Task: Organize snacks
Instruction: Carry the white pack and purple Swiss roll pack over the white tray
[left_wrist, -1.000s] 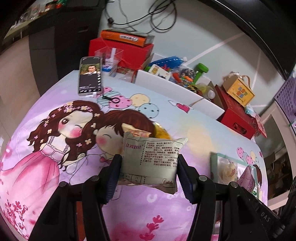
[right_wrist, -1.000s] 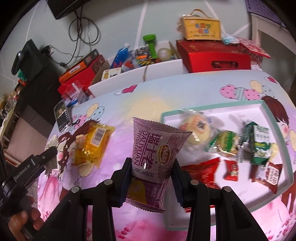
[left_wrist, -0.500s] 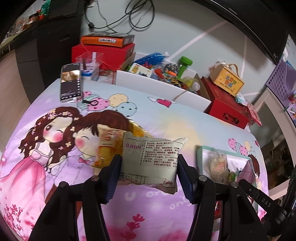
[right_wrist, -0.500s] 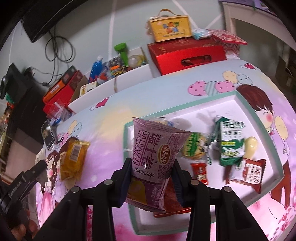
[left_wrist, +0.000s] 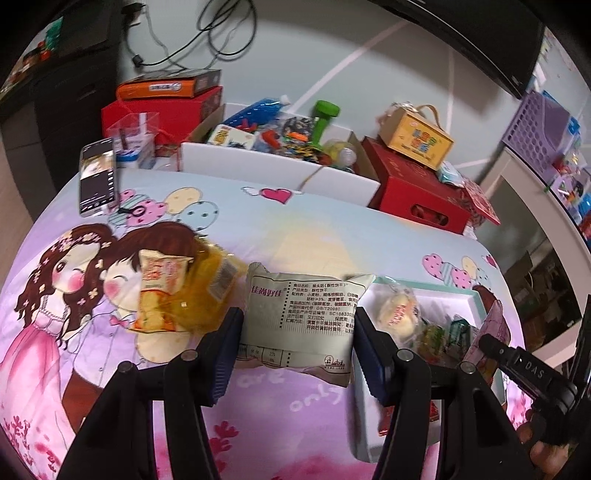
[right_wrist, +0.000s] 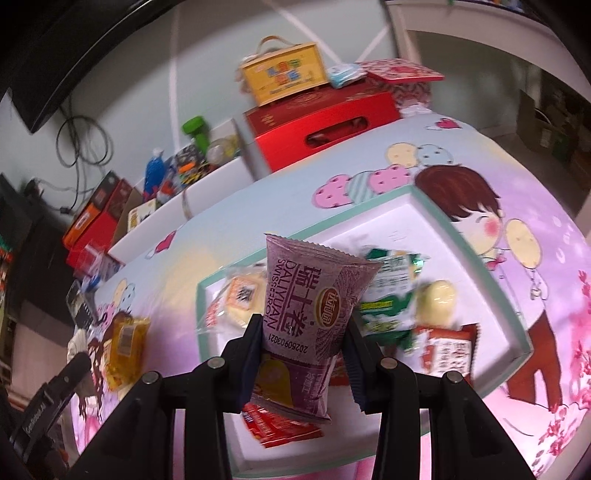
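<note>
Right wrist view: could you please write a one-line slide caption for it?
Right gripper holds a purple Swiss-roll snack packet above the white, teal-rimmed tray of assorted snacks.

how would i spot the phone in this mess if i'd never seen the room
Start at the cartoon-print tablecloth and follow it to its far left corner, just in front of the stacked red boxes. The phone lies flat there with its screen lit. It is the only slim dark rectangle on the cloth; the things nearby are boxes or crinkly snack packets.
</note>
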